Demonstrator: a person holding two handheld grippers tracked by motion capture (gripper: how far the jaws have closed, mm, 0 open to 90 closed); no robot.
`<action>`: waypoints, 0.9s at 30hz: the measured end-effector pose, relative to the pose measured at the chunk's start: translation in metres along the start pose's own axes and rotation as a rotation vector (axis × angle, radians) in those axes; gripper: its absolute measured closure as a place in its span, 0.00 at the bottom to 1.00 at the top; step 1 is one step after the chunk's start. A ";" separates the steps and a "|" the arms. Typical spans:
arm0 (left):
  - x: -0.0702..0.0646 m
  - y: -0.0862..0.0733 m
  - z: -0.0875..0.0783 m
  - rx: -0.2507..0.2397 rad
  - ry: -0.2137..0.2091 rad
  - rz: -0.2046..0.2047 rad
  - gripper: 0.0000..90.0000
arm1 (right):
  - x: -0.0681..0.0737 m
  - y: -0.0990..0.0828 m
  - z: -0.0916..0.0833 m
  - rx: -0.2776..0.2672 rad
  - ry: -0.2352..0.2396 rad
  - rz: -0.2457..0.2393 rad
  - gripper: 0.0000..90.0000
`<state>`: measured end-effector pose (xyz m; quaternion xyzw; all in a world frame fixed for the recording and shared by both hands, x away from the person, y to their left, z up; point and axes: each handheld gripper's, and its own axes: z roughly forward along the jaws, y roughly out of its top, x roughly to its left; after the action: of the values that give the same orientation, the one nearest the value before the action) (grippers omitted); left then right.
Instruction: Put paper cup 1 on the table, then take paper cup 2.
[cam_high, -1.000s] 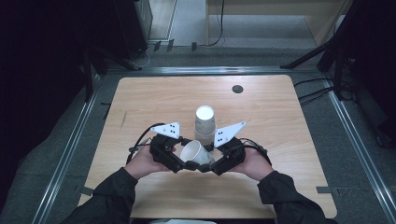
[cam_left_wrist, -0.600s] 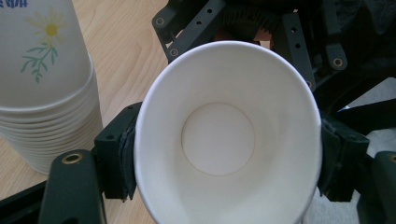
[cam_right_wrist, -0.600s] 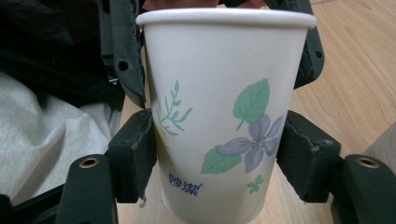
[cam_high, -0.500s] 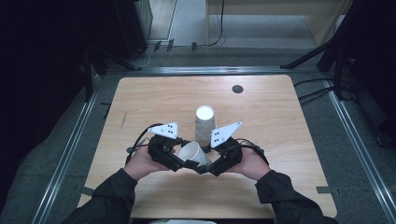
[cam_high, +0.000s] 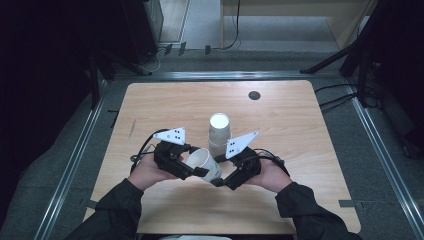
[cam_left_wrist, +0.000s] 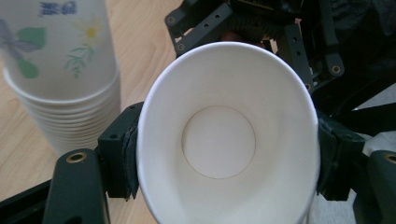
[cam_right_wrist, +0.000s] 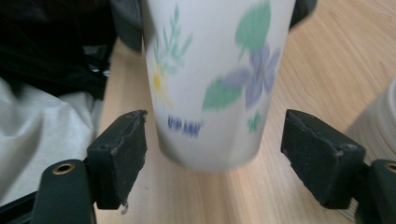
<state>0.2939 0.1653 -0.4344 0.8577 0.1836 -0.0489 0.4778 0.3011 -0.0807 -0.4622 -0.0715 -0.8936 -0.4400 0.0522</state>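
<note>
A white paper cup (cam_high: 204, 161) with a flower print lies on its side above the table between both grippers. My left gripper (cam_high: 196, 170) is shut on it near the rim, and its jaws have just been closing. In the left gripper view the pads (cam_left_wrist: 122, 154) squeeze the cup's mouth (cam_left_wrist: 224, 140) into an oval. My right gripper (cam_high: 220, 179) faces the cup's base, and its jaws have just been opening. In the right gripper view the cup (cam_right_wrist: 215, 84) hangs between the pads (cam_right_wrist: 119, 156) with a gap on each side.
A stack of several upturned cups (cam_high: 219, 131) stands on the wooden table (cam_high: 300, 130) just behind the grippers, at the left in the left gripper view (cam_left_wrist: 60, 84). A dark round grommet (cam_high: 254, 95) sits near the far right of the table.
The left gripper has closed in on the cup's rim and the right gripper's jaws have spread off its base. Both hands stay nearly where they were.
</note>
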 end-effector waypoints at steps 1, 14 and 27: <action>0.001 0.000 -0.002 -0.002 0.008 -0.002 0.28 | 0.000 -0.001 0.000 0.006 -0.015 -0.005 0.25; 0.021 -0.007 -0.020 0.026 0.110 -0.057 0.28 | -0.008 -0.013 -0.002 0.008 -0.163 0.075 0.29; 0.037 -0.016 -0.030 0.072 0.214 -0.087 0.28 | -0.014 -0.018 -0.008 0.006 -0.244 0.073 0.29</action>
<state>0.3195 0.2081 -0.4400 0.8657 0.2687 0.0158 0.4219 0.3124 -0.0994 -0.4738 -0.1567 -0.8915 -0.4232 -0.0407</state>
